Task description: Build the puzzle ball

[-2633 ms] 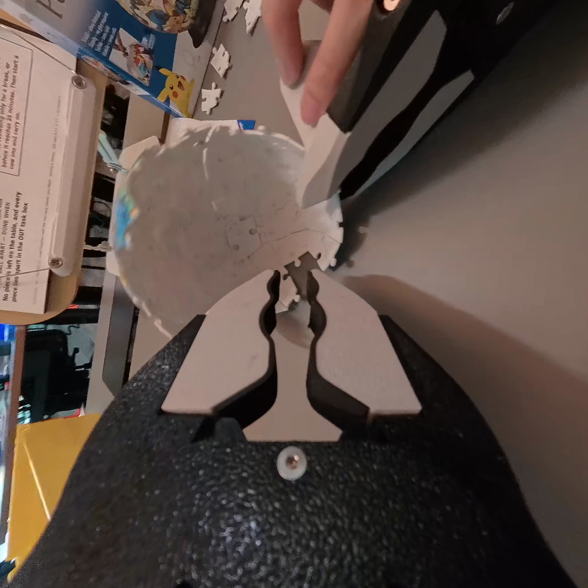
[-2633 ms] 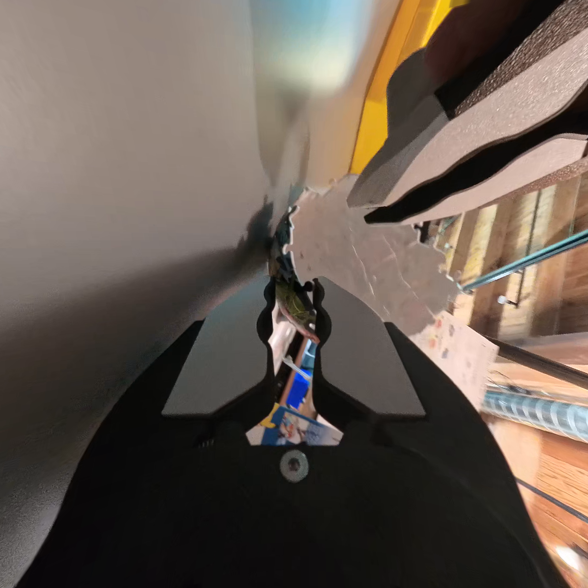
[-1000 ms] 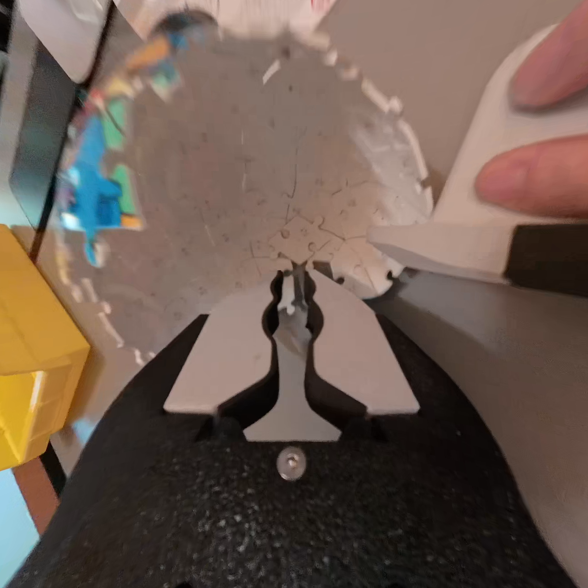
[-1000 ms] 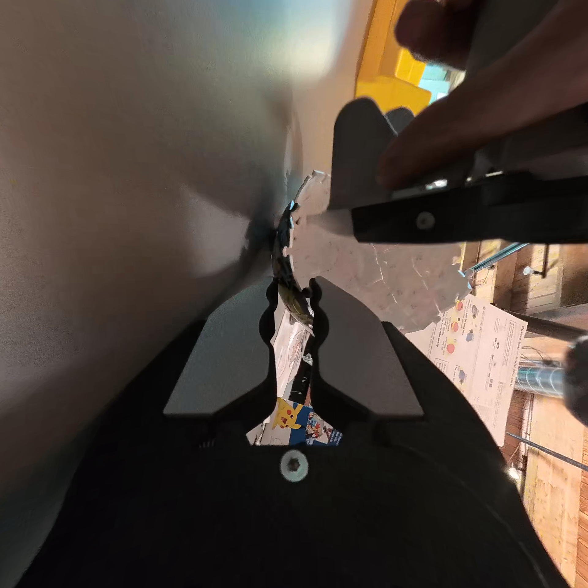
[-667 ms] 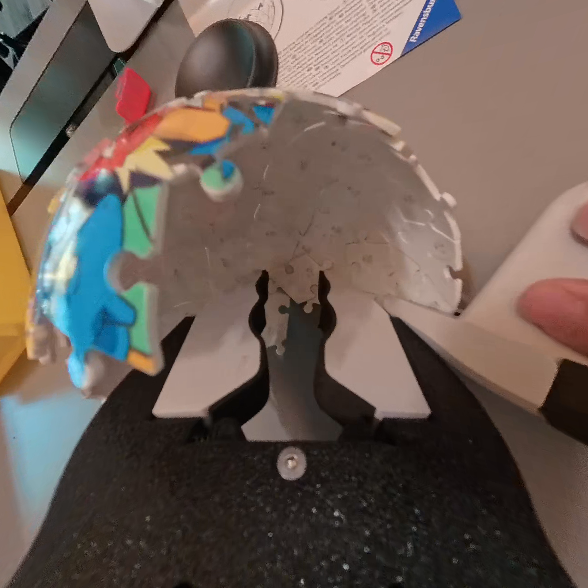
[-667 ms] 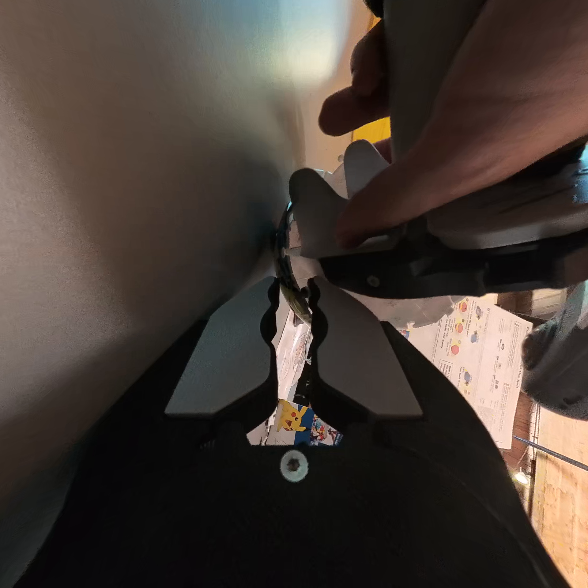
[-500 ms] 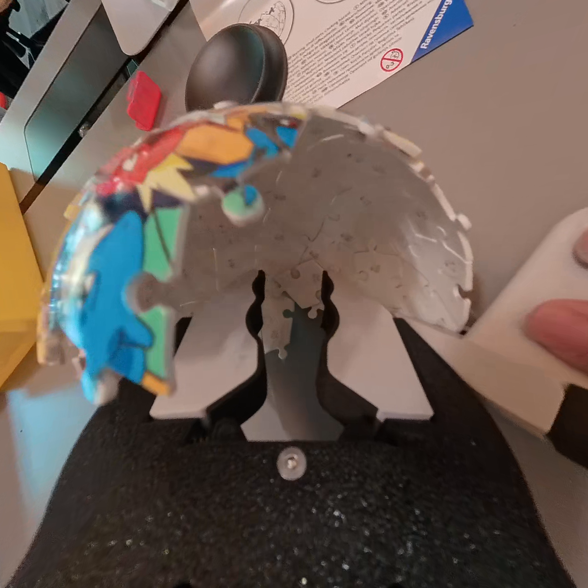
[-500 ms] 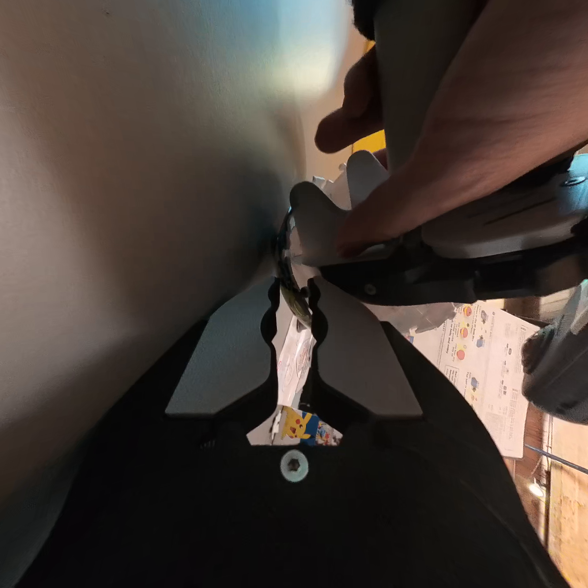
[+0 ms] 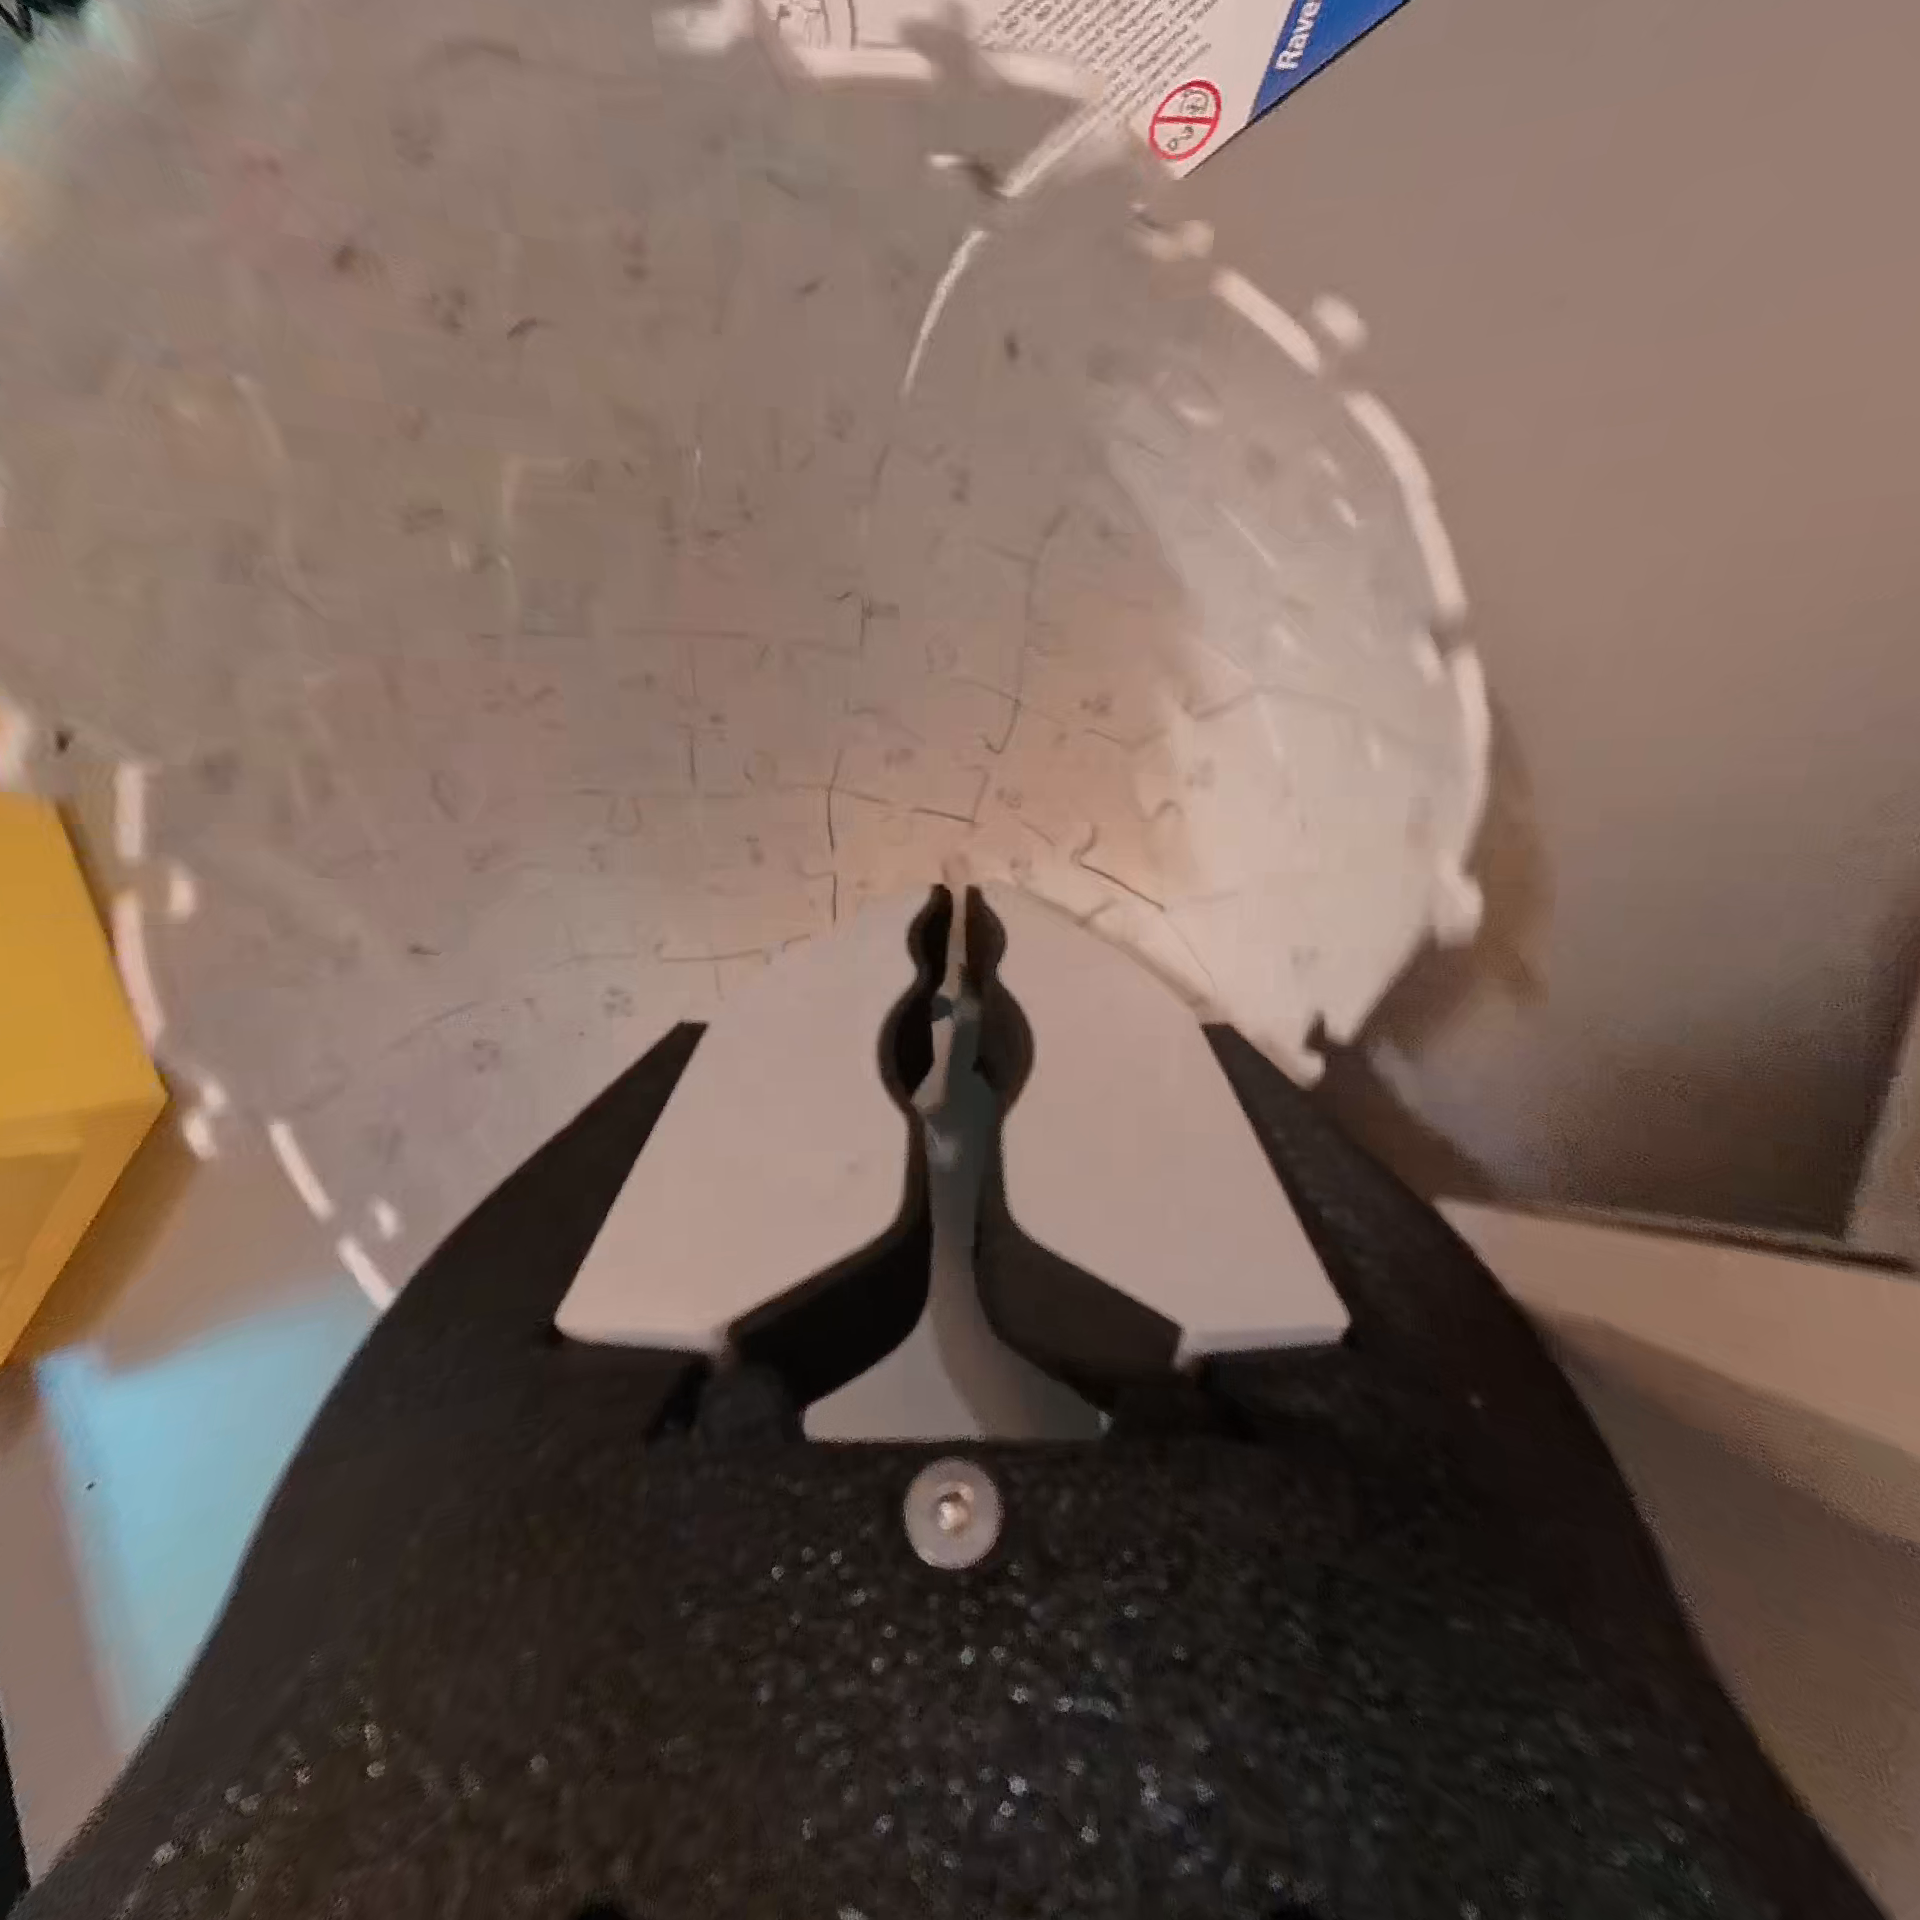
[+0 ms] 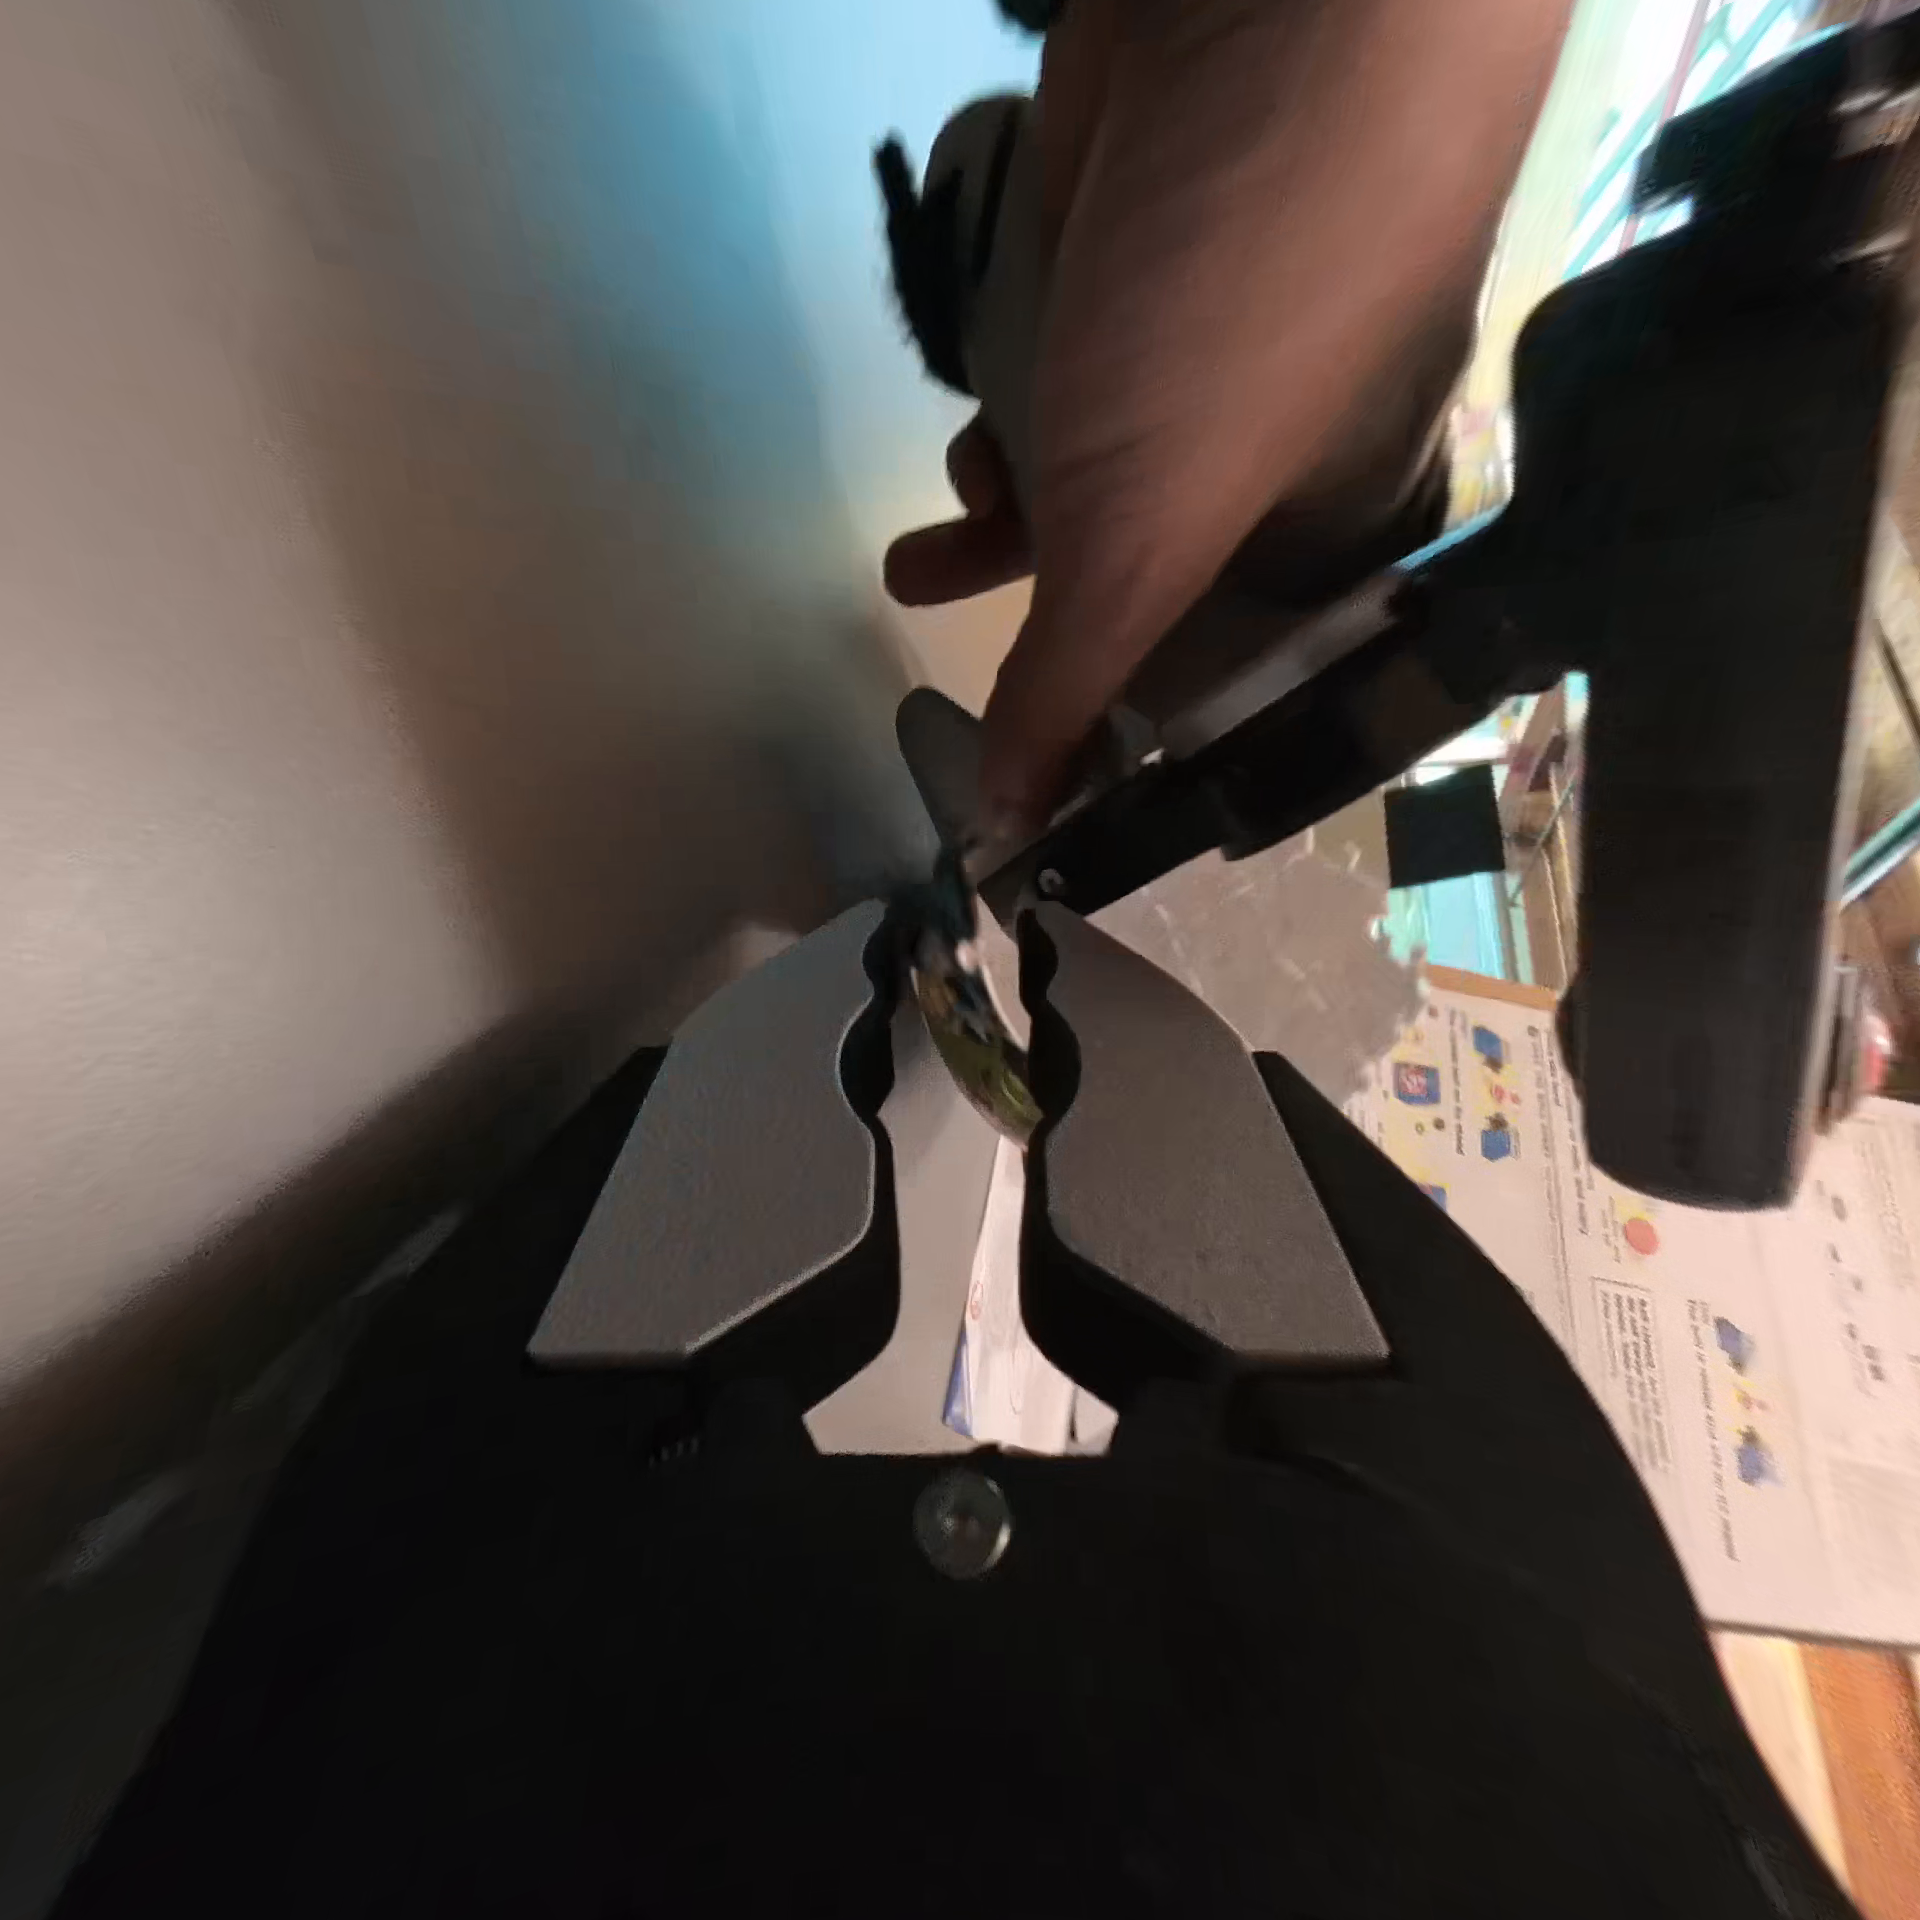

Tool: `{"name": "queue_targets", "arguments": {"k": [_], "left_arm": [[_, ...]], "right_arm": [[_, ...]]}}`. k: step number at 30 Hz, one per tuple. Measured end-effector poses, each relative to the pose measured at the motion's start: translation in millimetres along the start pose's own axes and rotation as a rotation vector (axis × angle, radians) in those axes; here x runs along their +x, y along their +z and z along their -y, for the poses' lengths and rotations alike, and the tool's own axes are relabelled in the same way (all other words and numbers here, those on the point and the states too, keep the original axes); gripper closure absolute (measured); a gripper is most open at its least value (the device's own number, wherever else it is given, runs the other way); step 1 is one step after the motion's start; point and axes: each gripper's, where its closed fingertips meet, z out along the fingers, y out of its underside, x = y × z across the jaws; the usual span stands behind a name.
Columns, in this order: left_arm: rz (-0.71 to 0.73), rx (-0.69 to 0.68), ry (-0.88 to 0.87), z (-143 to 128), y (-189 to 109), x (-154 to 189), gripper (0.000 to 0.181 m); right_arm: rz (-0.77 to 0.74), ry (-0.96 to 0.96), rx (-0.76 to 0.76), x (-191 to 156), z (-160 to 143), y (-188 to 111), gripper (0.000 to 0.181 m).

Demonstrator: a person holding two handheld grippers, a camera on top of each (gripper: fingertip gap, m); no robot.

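Yellow bin (image 9: 52,1039) at far left. Half-built puzzle shell (image 9: 727,540), grey inside facing the left-hand camera, is pinched at its lower rim by the left gripper (image 9: 954,896), jaws nearly together. Right gripper (image 10: 951,935) sits narrowly open around the shell's rim, perhaps gripping. Risk: two rim pinches twisting apart could pop seams.

Both views are dim and warm-lit with heavy wide-angle bending at the edges; the pale curved puzzle-piece shell (image 9: 727,540) is motion-smeared, brightest at its right rim, and throws a soft dark shadow on the grey tabletop (image 9: 1683,582). In the right wrist view the person's hand (image 10: 1195,395) is backlit, dark and blurred against cyan glare.
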Motion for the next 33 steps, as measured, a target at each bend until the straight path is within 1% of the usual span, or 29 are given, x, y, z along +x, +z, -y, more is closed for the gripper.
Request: {"name": "queue_targets", "arguments": {"k": [3, 4, 6, 7, 8, 9, 10, 11, 12, 14, 15, 16, 19, 21, 23, 26, 28, 29, 31, 33], "left_arm": [[0.011, 0.0, 0.008, -0.1, 2.3, -1.3, 0.181], [0.014, 0.004, 0.021, 0.3, 3.0, -1.6, 0.181], [0.026, 0.004, 0.048, 0.6, 3.3, -1.8, 0.181], [0.034, 0.005, 0.053, 0.9, 3.4, -1.7, 0.181], [0.038, 0.008, 0.057, 1.0, 3.3, -1.6, 0.181], [0.039, 0.011, 0.055, 1.1, 3.2, -1.3, 0.181], [0.039, 0.015, 0.055, 1.2, 3.2, -1.4, 0.181], [0.039, 0.021, 0.054, 1.1, 3.1, -1.4, 0.181], [0.039, 0.025, 0.053, 1.1, 3.1, -1.4, 0.181], [0.04, 0.028, 0.058, 0.9, 3.0, -1.4, 0.181], [0.041, 0.028, 0.066, 0.9, 2.9, -1.4, 0.181], [0.043, 0.026, 0.072, 0.8, 3.0, -1.4, 0.181], [0.044, 0.023, 0.077, 0.9, 3.0, -1.4, 0.181], [0.042, 0.025, 0.073, 0.9, 3.1, -1.4, 0.181], [0.04, 0.027, 0.075, 0.9, 3.0, -1.4, 0.181], [0.042, 0.02, 0.084, 0.5, 2.8, -1.5, 0.181], [0.043, 0.016, 0.092, 0.2, 2.5, -1.6, 0.181], [0.043, 0.015, 0.093, 0.1, 2.4, -1.7, 0.181], [0.042, 0.017, 0.09, 0.2, 2.4, -1.6, 0.181], [0.041, 0.019, 0.085, 0.4, 2.5, -1.8, 0.181]], "right_arm": [[-0.017, 0.056, 0.087, 12.3, 11.5, -12.7, 0.158], [-0.031, 0.106, 0.114, 19.4, 13.8, -17.2, 0.152], [-0.065, 0.264, 0.185, 37.3, 14.7, -27.7, 0.149], [-0.089, 0.369, 0.221, 48.3, 11.0, -32.9, 0.145], [-0.132, 0.494, 0.227, 61.2, -0.3, -36.3, 0.144], [-0.181, 0.619, 0.207, 73.7, -16.7, -38.6, 0.147], [-0.247, 0.732, 0.19, 87.5, -33.0, -41.3, 0.142], [-0.318, 0.838, 0.162, 100.4, -50.2, -42.9, 0.141], [-0.35, 0.918, 0.134, 107.6, -64.2, -41.3, 0.137], [-0.336, 1.065, 0.085, 110.6, -86.0, -27.9, 0.131], [-0.289, 1.117, 0.082, 108.9, -89.2, -18.1, 0.129], [-0.238, 1.163, 0.076, 106.5, -90.6, -8.2, 0.132], [-0.105, 1.224, 0.014, 98.1, -93.3, 15.0, 0.137], [-0.074, 1.243, 0.015, 97.5, -91.3, 23.0, 0.142], [-0.031, 1.265, -0.025, 90.7, -93.5, 29.1, 0.149], [-0.003, 1.279, -0.037, 84.4, -91.9, 32.1, 0.159], [0.0, 1.28, -0.037, 83.1, -89.5, 32.2, 0.162], [-0.002, 1.272, -0.048, 82.8, -89.7, 32.0, 0.169], [0.014, 1.258, -0.059, 79.8, -87.2, 32.9, 0.173], [-0.001, 1.252, -0.097, 77.8, -90.1, 33.6, 0.173]]}}
